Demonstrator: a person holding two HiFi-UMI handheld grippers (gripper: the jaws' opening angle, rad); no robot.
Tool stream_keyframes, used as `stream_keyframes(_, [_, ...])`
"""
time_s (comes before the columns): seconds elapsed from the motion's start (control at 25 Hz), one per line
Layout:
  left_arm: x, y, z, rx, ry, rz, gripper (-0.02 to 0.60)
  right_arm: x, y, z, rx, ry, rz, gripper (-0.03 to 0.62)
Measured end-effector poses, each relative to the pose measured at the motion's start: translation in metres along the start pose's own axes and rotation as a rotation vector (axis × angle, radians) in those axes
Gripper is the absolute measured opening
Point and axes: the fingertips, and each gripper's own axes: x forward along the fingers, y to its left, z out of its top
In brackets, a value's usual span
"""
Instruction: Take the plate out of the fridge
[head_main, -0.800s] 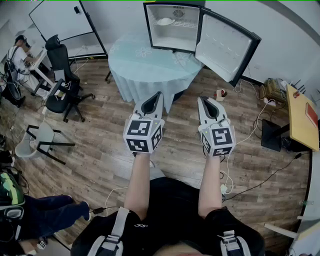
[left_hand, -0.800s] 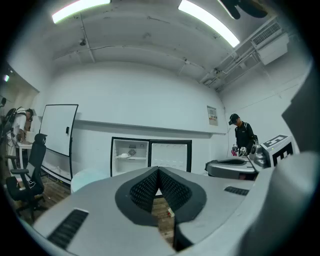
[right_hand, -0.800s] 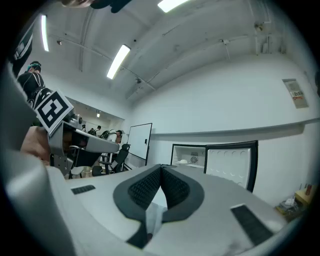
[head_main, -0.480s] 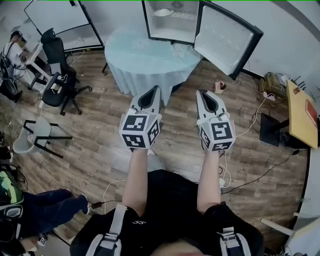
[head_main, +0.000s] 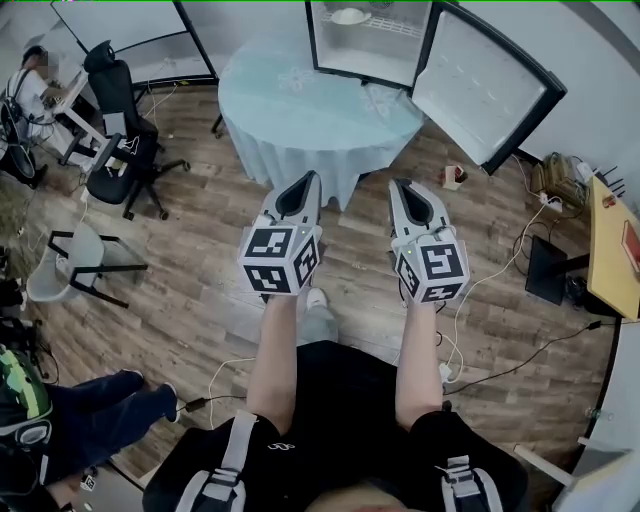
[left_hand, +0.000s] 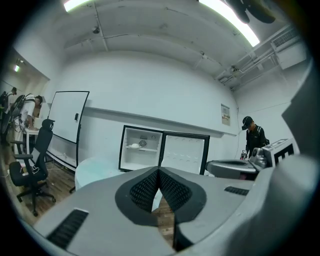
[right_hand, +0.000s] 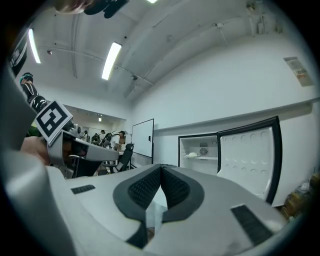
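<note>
Plate on upper shelf inside fridge, door open. Left tongs and right tongs closed, empty, well short of fridge, tabletop between. Approach, grasp, removal all remain.

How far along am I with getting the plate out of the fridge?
Done: fridge door stands open. In hand: nothing; left gripper and right gripper are shut, empty, short of the table. Left: grip the plate on the shelf and bring it out.
</note>
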Motion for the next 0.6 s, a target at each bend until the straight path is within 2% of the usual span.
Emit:
stream_keyframes(0.12, [0.017, 0.022, -0.001, 0.115, 0.037, 0.037, 0.003, 0.034, -0.009, -0.002, 0.066, -0.003, -0.011, 0.003])
stream_keyframes(0.16, [0.025, 0.031, 0.001, 0.13, 0.042, 0.042, 0.003, 0.048, -0.009, -0.001, 0.085, -0.005, -0.009, 0.003])
stream_keyframes(0.32, [0.051, 0.075, 0.011, 0.018, 0.034, 0.027, 0.003, 0.106, 0.013, 0.001, 0.1, -0.005, 0.056, 0.003])
stream_keyframes(0.48, [0.075, 0.12, 0.018, 0.084, 0.065, 0.067, 0.003, 0.149, 0.016, 0.003, 0.095, 0.003, 0.044, 0.003])
stream_keyframes(0.6, [0.093, 0.141, 0.019, 0.054, 0.06, 0.044, 0.003, 0.171, 0.006, 0.004, 0.095, 0.02, 0.002, 0.003])
